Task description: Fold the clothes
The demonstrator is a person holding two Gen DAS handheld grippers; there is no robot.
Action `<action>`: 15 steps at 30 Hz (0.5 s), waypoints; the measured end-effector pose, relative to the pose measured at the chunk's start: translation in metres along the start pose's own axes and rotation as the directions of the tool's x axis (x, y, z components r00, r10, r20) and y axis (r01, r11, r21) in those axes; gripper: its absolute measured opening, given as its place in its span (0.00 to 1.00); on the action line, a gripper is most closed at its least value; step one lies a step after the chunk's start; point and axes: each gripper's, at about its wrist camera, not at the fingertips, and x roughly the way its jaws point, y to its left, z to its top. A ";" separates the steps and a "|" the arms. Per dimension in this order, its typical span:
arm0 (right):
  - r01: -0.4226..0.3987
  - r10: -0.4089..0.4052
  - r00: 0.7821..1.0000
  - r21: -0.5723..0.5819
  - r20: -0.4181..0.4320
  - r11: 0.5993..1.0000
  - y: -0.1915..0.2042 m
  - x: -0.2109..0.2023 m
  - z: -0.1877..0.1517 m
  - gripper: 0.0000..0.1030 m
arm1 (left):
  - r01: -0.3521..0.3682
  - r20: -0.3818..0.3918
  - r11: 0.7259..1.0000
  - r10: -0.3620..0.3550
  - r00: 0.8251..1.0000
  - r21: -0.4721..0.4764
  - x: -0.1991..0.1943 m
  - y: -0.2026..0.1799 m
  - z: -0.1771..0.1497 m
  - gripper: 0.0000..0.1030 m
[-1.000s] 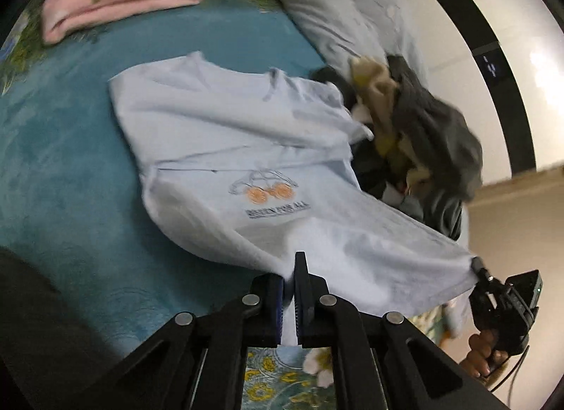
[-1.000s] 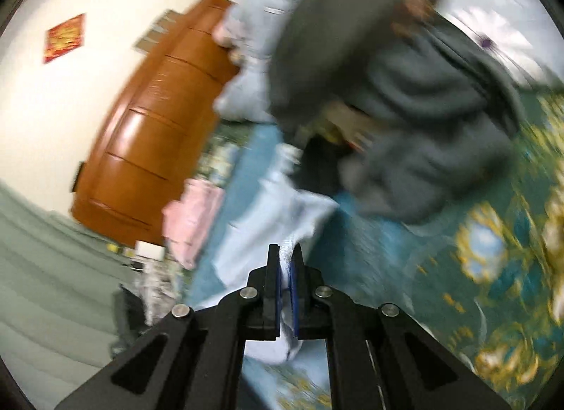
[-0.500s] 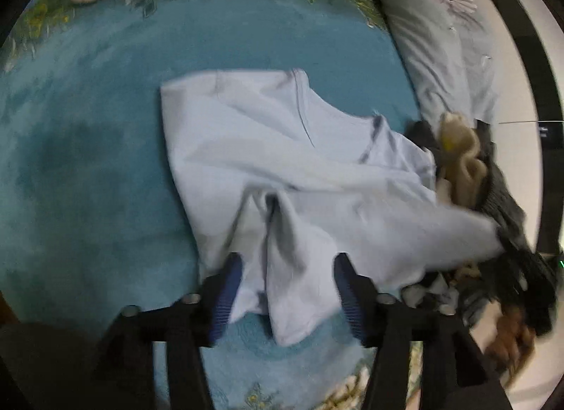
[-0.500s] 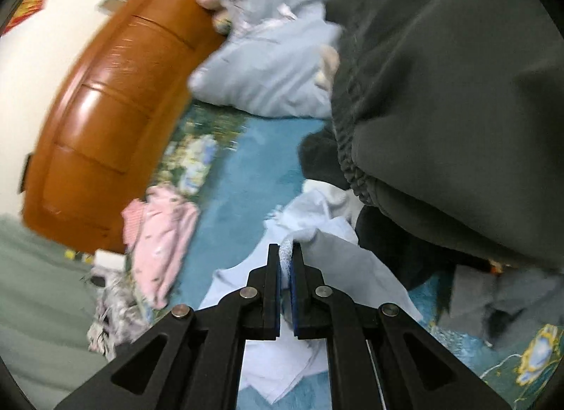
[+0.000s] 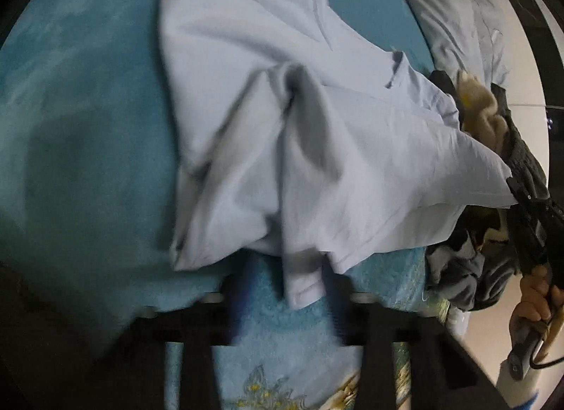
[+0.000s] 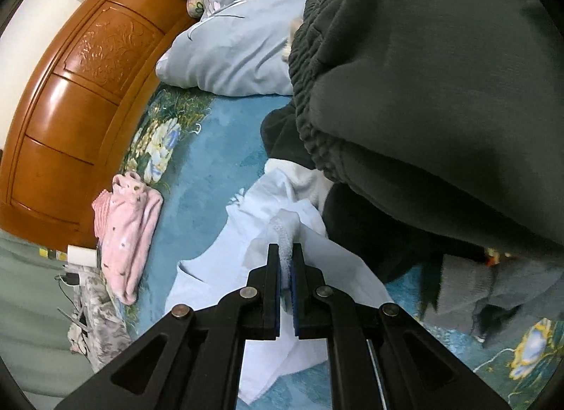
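We are mid-fold on the pale blue T-shirt (image 5: pixel 282 135): right tongs (image 6: pixel 286 265) clamp its corner, left tongs (image 5: pixel 285 283) are closing around its hem, so next we lift both toward its collar.

pale blue T-shirt (image 5: pixel 282 135), teal bedspread (image 5: pixel 88 128)

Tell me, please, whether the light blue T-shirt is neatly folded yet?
Not yet: the light blue T-shirt lies rumpled and partly doubled over on the teal blanket.
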 end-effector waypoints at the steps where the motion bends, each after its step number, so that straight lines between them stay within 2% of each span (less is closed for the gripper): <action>1: -0.003 0.003 1.000 -0.001 0.004 1.000 0.000 -0.003 -0.001 0.05 | -0.003 0.002 1.000 0.003 1.000 0.003 0.000 -0.002 -0.001 0.02; 4: -0.002 0.002 1.000 -0.015 0.025 1.000 0.001 -0.014 -0.003 0.05 | -0.001 0.047 0.999 -0.001 0.999 0.043 -0.016 -0.010 -0.007 0.01; 7: -0.005 0.008 0.998 -0.054 0.056 0.999 0.003 -0.034 -0.010 0.05 | 0.052 0.097 0.995 -0.060 0.994 0.086 -0.053 -0.018 -0.014 0.01; 10: -0.034 0.041 0.995 -0.083 0.089 0.996 0.003 -0.061 -0.023 0.05 | 0.137 0.143 0.981 -0.156 0.977 0.135 -0.107 -0.019 -0.025 0.01; 12: -0.059 0.071 0.991 -0.098 0.118 0.993 -0.001 -0.085 -0.038 0.05 | 0.157 0.180 0.969 -0.191 0.965 0.189 -0.142 -0.017 -0.038 0.01; 14: -0.050 0.064 0.989 -0.105 0.136 0.993 -0.010 -0.107 -0.054 0.05 | 0.175 0.205 0.955 -0.226 0.952 0.240 -0.171 -0.013 -0.055 0.01; 15: -0.046 0.062 0.987 -0.107 0.146 0.993 -0.015 -0.118 -0.062 0.05 | 0.184 0.190 0.952 -0.233 0.954 0.246 -0.180 -0.010 -0.063 0.01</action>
